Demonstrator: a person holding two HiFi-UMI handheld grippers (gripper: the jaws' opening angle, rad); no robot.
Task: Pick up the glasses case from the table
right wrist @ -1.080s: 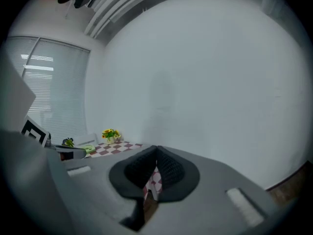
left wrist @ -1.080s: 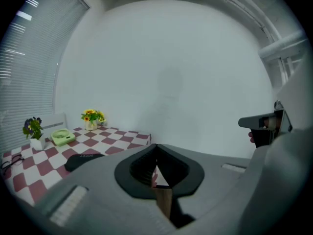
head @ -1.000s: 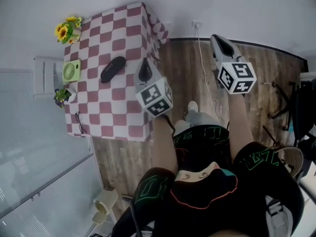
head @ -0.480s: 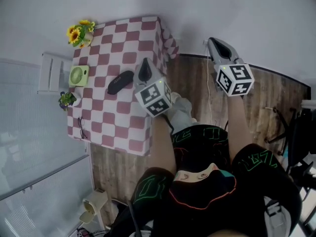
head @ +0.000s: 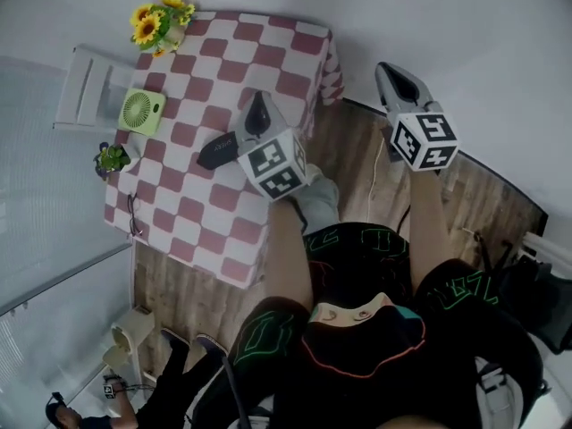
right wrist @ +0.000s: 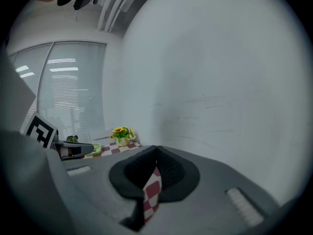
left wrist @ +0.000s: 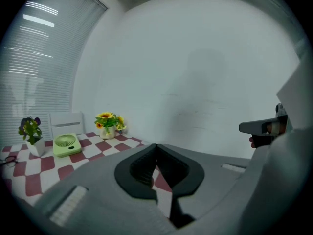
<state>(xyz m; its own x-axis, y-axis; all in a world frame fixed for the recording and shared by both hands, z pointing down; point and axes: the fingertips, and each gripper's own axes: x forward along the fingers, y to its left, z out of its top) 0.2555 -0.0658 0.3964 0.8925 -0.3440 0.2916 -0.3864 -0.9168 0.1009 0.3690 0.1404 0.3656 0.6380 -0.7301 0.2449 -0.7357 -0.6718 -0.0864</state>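
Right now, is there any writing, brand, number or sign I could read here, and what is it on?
No readable text anywhere.
Glasses case: perhaps a tiny pale mark, too small to read.
Cube on the left hand-held gripper: black-and-white squares, no words.
Cube on the right hand-held gripper: the same.
Shorts: green outline print, illegible.

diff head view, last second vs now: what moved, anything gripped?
The left gripper has closed in on the glasses case: earlier a clear gap lay between them, now it hangs right at the case's end. The right gripper came along beside it, off the table. Nothing taken hold of; both grippers are shut and empty. The case has not shifted on the table.
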